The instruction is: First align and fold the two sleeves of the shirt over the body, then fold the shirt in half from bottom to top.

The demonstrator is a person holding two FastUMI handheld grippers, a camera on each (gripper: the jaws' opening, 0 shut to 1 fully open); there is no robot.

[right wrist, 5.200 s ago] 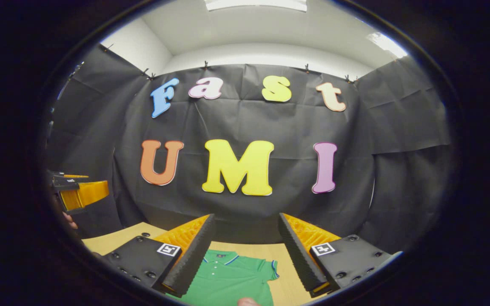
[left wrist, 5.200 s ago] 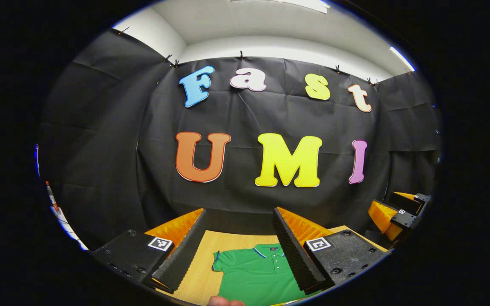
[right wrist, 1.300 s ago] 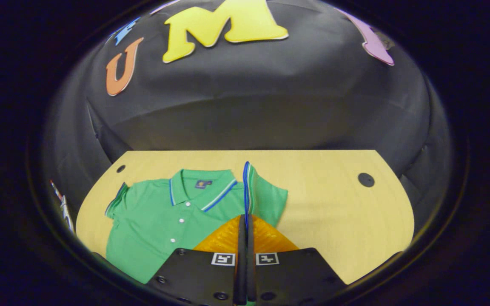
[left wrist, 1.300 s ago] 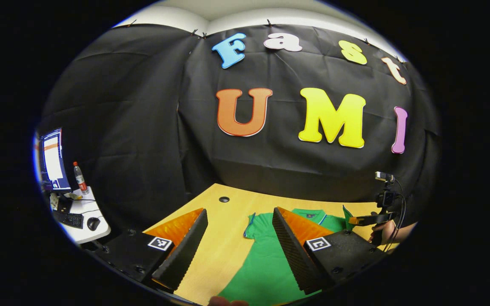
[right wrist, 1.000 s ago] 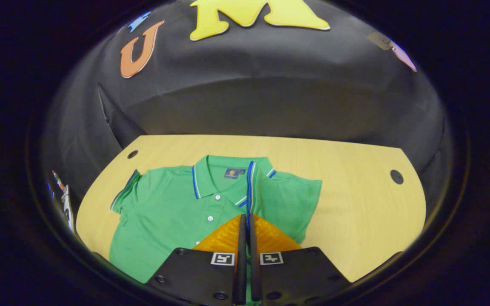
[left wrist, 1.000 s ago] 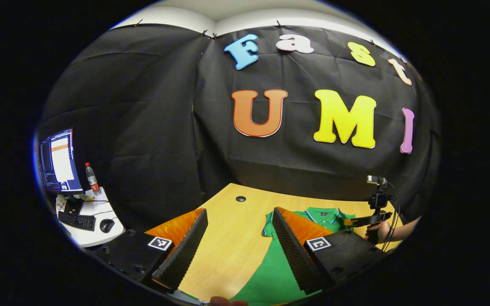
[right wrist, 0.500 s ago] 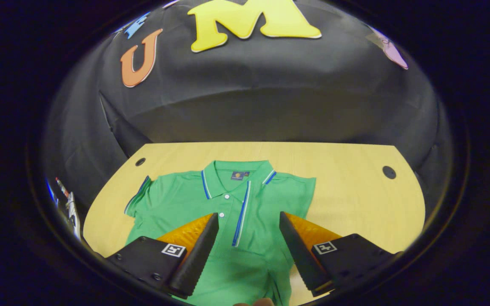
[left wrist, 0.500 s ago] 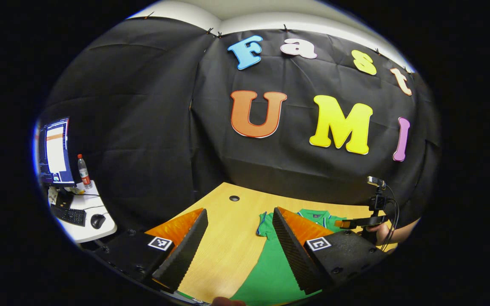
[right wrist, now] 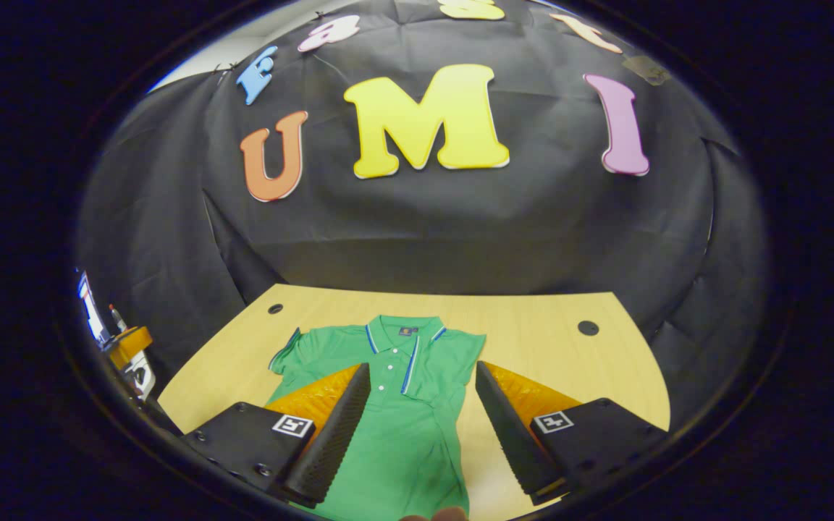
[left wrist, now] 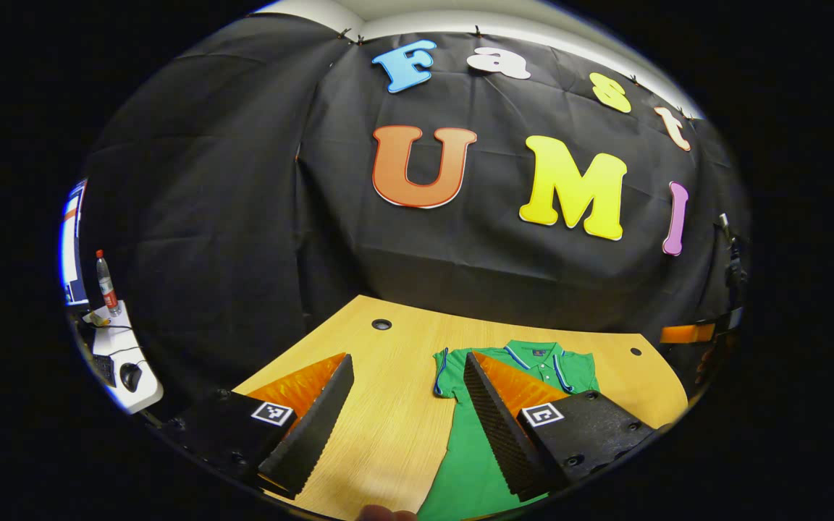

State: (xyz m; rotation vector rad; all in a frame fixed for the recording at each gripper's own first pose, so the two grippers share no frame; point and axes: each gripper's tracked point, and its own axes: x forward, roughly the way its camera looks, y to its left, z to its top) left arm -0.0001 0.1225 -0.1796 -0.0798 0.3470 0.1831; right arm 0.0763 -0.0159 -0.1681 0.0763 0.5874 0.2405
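In the left gripper view we see, far left, a side desk (left wrist: 124,362) with a bottle (left wrist: 105,284), a mouse (left wrist: 129,375) and the edge of a screen (left wrist: 69,246). Next comes the wooden table (left wrist: 388,412), with a round hole (left wrist: 381,324) near its back edge. Our left gripper (left wrist: 406,409) hangs above the table with its fingers spread wide and nothing between them; bare wood shows in the gap. To the right of that gap lies the green shirt (left wrist: 471,463), flat on the table, collar toward the wall, its near sleeve (left wrist: 444,373) spread out sideways just beside the gripper's right finger. At the far right edge we see part of the other gripper (left wrist: 686,333). In the right gripper view, a bit of the left gripper (right wrist: 127,341) shows at the far left. The table (right wrist: 554,362) runs across, and the shirt (right wrist: 402,434) lies on it left of middle. Its left sleeve (right wrist: 288,351) sticks out flat, while the right sleeve (right wrist: 453,369) is folded in over the body, its striped cuff running down beside the button placket. Our right gripper (right wrist: 423,412) hangs above the shirt's body, fingers wide apart, holding nothing, clear of the cloth.
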